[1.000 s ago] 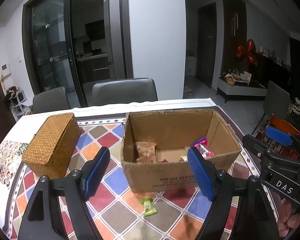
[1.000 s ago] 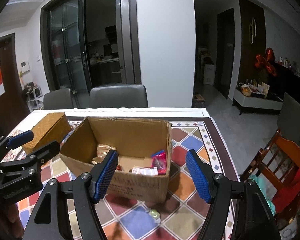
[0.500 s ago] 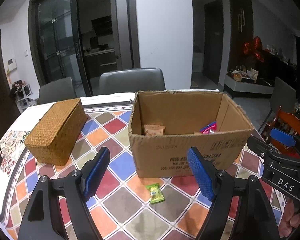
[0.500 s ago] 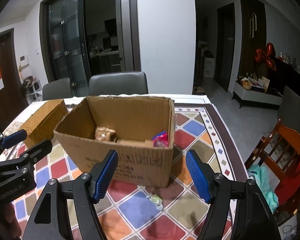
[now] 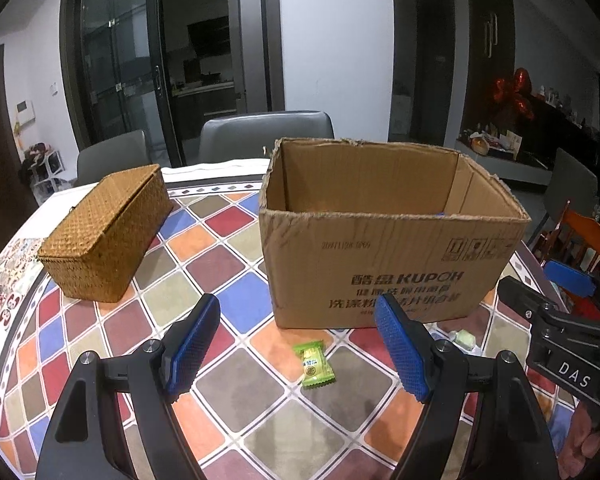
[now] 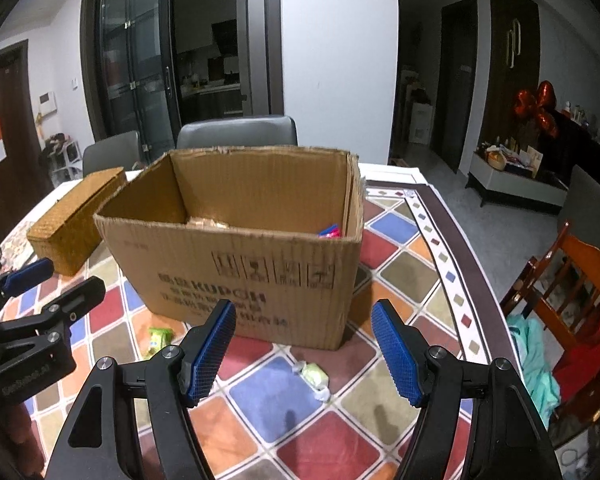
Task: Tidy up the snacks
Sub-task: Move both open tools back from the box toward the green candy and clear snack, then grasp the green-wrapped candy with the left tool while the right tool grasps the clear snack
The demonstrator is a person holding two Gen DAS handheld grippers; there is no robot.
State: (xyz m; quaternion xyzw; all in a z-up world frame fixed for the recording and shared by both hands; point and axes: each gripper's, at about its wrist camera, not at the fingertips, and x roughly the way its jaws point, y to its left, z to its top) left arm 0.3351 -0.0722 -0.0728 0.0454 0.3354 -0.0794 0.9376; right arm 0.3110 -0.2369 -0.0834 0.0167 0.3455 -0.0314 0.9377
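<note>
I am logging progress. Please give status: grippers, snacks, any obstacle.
Left gripper open, right gripper open, both empty. Green snack and pale candy lie on table before box. Nothing in the way.

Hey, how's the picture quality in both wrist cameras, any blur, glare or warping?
Left wrist view: sharp, with strong fisheye bending at the black corners and a soft sheen on the tablecloth. Right wrist view: the same warping, slightly softer; the print on the cardboard box is blurred, and dim indoor light leaves soft shadows under it.
</note>
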